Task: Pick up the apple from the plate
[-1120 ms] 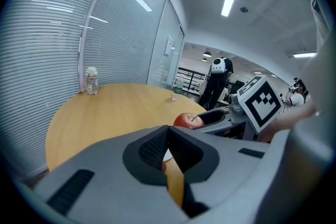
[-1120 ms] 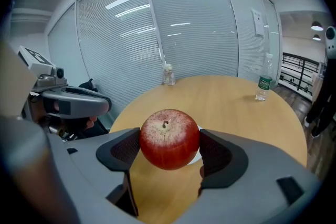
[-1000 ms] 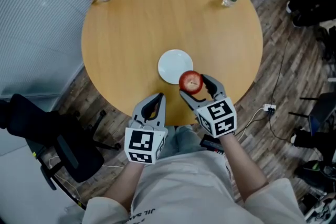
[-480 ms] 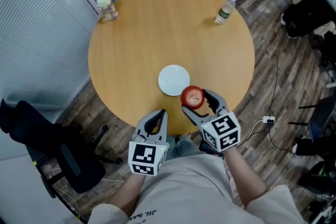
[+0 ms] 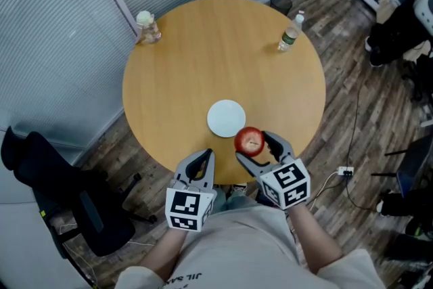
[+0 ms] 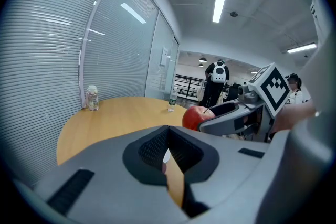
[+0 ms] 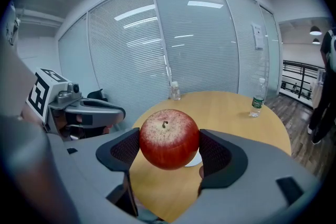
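A red apple (image 5: 249, 141) (image 7: 169, 138) is clamped between the jaws of my right gripper (image 5: 257, 146) (image 7: 169, 145), lifted above the near edge of the round wooden table (image 5: 203, 57). The white plate (image 5: 226, 118) lies bare on the table just beyond the apple. My left gripper (image 5: 199, 164) (image 6: 168, 150) hangs at the table's near edge, left of the right one, with its jaws closed together and nothing in them. In the left gripper view the apple (image 6: 195, 116) shows to the right in the other gripper.
A clear plastic bottle (image 5: 147, 27) stands at the table's far left edge and a green-labelled water bottle (image 5: 289, 32) at its far right edge. A black office chair (image 5: 61, 189) stands left of me. Glass walls with blinds run behind the table.
The view has pulled back, so table and plate sit farther away. Both grippers hold their pose, the apple still in the right one.
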### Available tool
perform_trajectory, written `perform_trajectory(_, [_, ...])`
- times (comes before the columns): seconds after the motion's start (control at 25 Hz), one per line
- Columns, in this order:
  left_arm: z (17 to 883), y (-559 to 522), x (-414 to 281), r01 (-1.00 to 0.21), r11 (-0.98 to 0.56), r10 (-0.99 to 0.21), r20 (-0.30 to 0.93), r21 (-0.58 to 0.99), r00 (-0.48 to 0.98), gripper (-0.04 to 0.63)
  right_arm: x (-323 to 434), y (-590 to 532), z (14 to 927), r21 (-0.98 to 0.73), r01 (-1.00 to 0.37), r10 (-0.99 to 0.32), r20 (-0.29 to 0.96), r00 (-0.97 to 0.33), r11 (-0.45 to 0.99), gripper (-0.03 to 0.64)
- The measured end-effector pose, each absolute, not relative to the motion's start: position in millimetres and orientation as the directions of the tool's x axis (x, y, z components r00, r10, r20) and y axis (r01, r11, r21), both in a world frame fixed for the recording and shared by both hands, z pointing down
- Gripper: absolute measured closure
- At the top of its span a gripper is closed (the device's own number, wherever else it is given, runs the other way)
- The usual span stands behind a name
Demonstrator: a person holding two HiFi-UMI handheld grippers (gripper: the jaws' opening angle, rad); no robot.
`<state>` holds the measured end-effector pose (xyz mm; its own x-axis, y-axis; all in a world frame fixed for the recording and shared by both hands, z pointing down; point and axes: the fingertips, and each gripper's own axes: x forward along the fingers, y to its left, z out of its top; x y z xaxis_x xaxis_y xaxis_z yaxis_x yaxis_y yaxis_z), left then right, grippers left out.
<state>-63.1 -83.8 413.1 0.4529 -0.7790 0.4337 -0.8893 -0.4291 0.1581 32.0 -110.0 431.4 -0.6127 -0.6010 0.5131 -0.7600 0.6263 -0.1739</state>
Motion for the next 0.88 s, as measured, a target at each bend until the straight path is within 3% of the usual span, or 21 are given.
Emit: perform_trajectory(0.88, [393.0,-89.2,-58.6,-0.899,-0.409,-0.808,0.397,0.156,0.436,0.592,36.0,-115.7,414.4,-0.188,-0.756,-0.611,0.483,-0.627,0.627,0.255])
